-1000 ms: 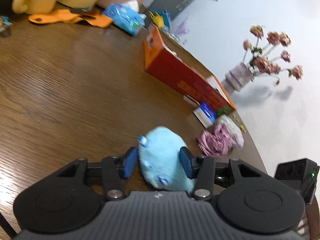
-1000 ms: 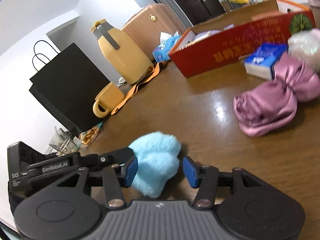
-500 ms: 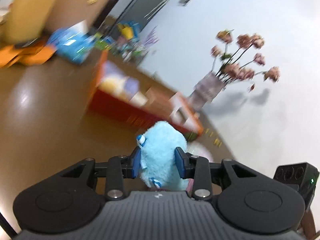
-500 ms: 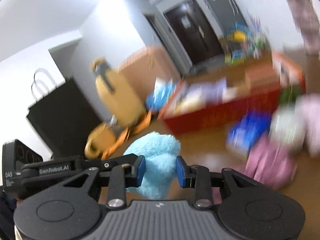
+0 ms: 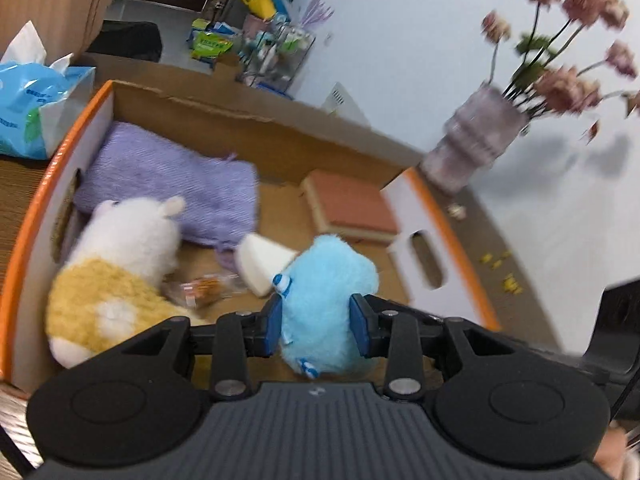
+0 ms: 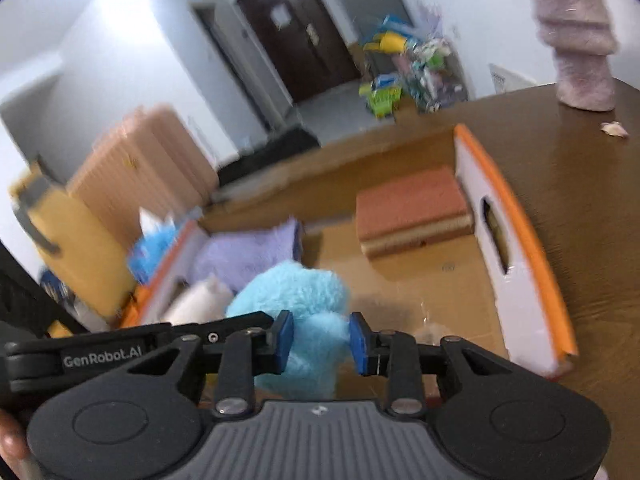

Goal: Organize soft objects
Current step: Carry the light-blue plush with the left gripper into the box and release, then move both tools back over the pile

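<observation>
Fingers (image 5: 272, 322) of both grippers squeeze fluffy blue plush (image 5: 326, 304).

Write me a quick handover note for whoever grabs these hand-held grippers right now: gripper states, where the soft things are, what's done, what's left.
Left hand-held gripper: shut on the blue plush toy.
Right hand-held gripper: jaws closing, pads pressing the same toy's other end.
The toy hangs over the open cardboard box, not yet set down.
Already in the box: purple cloth, white-and-yellow plush, orange sponge.
Left: lower the toy into the bare floor by the sponge and release both grippers. Other soft things may remain on the table; none show now.
</observation>
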{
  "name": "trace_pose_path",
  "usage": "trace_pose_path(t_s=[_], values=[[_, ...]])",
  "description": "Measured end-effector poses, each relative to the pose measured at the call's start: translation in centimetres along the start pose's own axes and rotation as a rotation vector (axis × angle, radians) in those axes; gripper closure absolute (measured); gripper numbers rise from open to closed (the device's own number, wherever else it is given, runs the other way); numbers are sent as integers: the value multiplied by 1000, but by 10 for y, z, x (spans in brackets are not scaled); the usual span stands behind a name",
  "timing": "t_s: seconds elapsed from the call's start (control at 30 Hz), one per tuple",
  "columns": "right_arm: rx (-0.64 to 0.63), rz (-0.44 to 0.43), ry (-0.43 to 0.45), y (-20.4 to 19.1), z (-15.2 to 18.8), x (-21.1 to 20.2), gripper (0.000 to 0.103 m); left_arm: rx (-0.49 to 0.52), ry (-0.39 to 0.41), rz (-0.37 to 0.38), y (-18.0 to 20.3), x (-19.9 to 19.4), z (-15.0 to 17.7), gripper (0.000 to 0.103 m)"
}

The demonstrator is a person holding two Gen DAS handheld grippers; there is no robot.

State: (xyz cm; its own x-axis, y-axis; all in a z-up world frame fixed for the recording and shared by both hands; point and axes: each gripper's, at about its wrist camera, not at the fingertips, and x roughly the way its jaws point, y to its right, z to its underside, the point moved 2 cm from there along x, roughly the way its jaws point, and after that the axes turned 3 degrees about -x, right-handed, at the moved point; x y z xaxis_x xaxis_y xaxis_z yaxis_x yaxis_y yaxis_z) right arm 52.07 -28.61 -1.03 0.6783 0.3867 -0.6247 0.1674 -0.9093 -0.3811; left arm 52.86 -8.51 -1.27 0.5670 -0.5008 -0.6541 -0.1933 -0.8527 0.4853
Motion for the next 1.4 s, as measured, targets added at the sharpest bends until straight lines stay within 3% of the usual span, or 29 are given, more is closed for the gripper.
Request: trace_pose_path(t_s=[0.17, 0.33, 0.4, 0.5, 0.6, 0.63, 0.67, 0.73, 0.83, 0.93, 1.1, 1.27, 1.4], values=[[-99, 16, -63, -25, 4, 28, 77, 45, 16, -47, -16, -10, -2, 66], [-117, 19, -37, -32, 10, 12, 76, 113, 80, -76, -13, -43, -3, 61], [-103, 20, -18, -29, 5, -4, 75, 125, 111, -97, -9, -60, -6, 61], [-128, 38, 52, -32, -5, -44, 70, 126, 174, -109, -2, -93, -12, 49], [-178, 60, 122, -41, -16, -92, 64, 153, 239, -122, 10, -134, -12, 45], [-197, 70, 145, -44, -18, -107, 60, 163, 260, -122, 14, -146, -10, 38], [-216, 80, 171, -47, -19, -124, 58, 174, 288, -121, 20, -160, -7, 30], [-244, 94, 222, -53, -18, -152, 50, 206, 337, -137, 28, -180, 2, 25], [-264, 76, 281, -58, -8, -184, 46, 254, 377, -190, 39, -198, 20, 23], [-271, 41, 300, -62, 7, -200, 44, 285, 416, -260, 47, -213, 44, 21], [-304, 64, 393, -59, 62, -227, 36, 317, 477, -280, 42, -236, 119, 12], [-269, 95, 401, -44, 149, -245, 35, 290, 422, -251, 32, -244, 192, 11], [-192, 72, 356, -31, 190, -244, 35, 279, 330, -249, 28, -232, 210, 10]])
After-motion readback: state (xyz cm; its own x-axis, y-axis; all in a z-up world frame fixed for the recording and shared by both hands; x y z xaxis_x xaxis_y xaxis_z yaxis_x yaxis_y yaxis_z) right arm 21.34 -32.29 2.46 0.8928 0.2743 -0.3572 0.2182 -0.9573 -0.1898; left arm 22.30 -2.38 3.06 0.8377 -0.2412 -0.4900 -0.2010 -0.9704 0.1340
